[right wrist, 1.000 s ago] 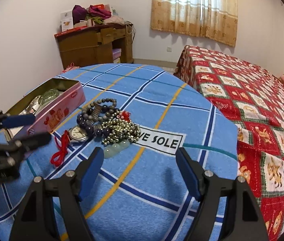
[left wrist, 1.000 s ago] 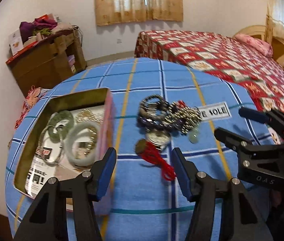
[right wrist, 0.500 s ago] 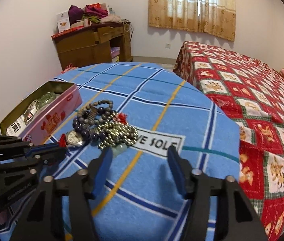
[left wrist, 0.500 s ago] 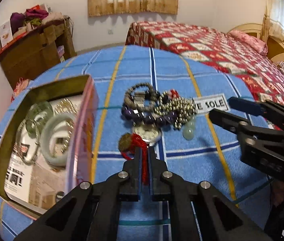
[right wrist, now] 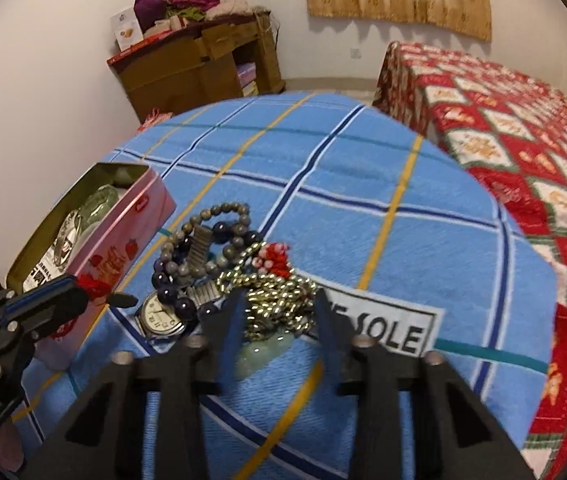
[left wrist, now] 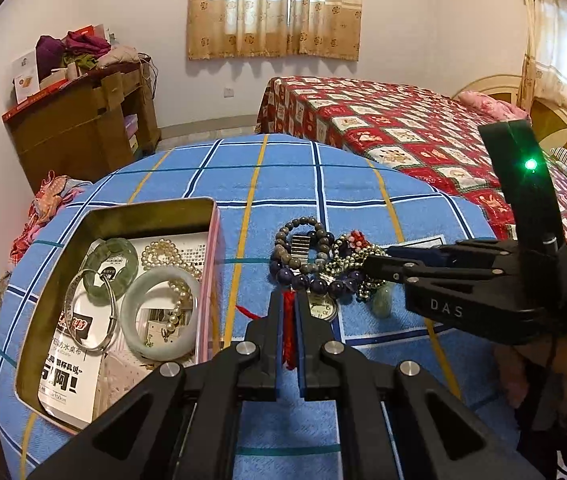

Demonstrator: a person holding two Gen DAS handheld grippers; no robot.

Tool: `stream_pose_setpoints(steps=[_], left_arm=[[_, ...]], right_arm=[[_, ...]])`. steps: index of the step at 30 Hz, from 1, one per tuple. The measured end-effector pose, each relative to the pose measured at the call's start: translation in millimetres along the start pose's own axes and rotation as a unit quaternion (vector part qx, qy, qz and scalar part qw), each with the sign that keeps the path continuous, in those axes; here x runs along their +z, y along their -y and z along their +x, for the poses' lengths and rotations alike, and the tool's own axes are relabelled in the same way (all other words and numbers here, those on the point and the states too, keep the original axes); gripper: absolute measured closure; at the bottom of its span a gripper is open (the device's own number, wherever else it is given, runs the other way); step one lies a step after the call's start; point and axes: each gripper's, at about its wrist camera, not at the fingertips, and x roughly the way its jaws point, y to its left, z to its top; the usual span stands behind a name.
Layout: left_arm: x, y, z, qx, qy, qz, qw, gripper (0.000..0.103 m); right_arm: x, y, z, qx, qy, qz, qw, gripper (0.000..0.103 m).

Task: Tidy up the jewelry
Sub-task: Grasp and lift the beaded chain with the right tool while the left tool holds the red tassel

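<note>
My left gripper is shut on a red cord and holds it just above the blue cloth, between the tin and the jewelry pile; it also shows in the right wrist view. The pile holds a grey bead bracelet, dark purple beads, a watch, a gold bead chain and a pale jade pendant. My right gripper is open, its fingers astride the gold chain and pendant. The pink tin holds bangles and pearls.
The round table wears a blue checked cloth with a "SOLE" label. A bed with a red quilt stands behind on the right. A wooden cabinet with clutter stands against the back wall on the left.
My left gripper closed on the red cord and lifted it. My right gripper moved forward and down over the gold chain, its fingers narrowing.
</note>
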Motion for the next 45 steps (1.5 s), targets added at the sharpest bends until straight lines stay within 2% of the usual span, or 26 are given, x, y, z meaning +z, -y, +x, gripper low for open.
stream_pose_setpoints(steps=[2, 4, 5, 10, 19, 25, 33, 45], left_arm=[[-1, -1, -2, -0.001, 0.001, -0.002, 1.0000, 0.099], [0, -3, -7, -0.002, 0.005, -0.004, 1.0000, 0.099], [0, -4, -10, -0.001, 0.008, -0.004, 1.0000, 0.099], [4, -8, -25, 0.000, 0.024, -0.007, 0.9997, 0.099], [11, -5, -43, -0.009, 0.044, -0.005, 0.9990, 0.099], [12, -7, -49, -0.008, 0.052, -0.009, 0.9986, 0.099], [13, -14, -58, -0.010, 0.062, -0.017, 0.9979, 0.099], [17, -53, -74, 0.019, 0.081, -0.055, 0.9950, 0.099]], right_arm=[[-2, -2, -4, 0.007, 0.003, -0.002, 1.000, 0.090], [-7, -1, -9, 0.015, 0.008, 0.000, 1.000, 0.091], [-11, -2, -14, 0.018, 0.015, 0.000, 1.000, 0.096], [-24, -6, -46, 0.022, 0.049, -0.007, 0.999, 0.096], [-15, -14, -93, 0.023, 0.104, -0.014, 0.994, 0.096], [-1, -13, -120, 0.057, 0.149, -0.002, 0.987, 0.096], [6, -19, -121, 0.059, 0.151, -0.013, 0.987, 0.096], [9, -44, -116, 0.072, 0.144, -0.042, 0.986, 0.096]])
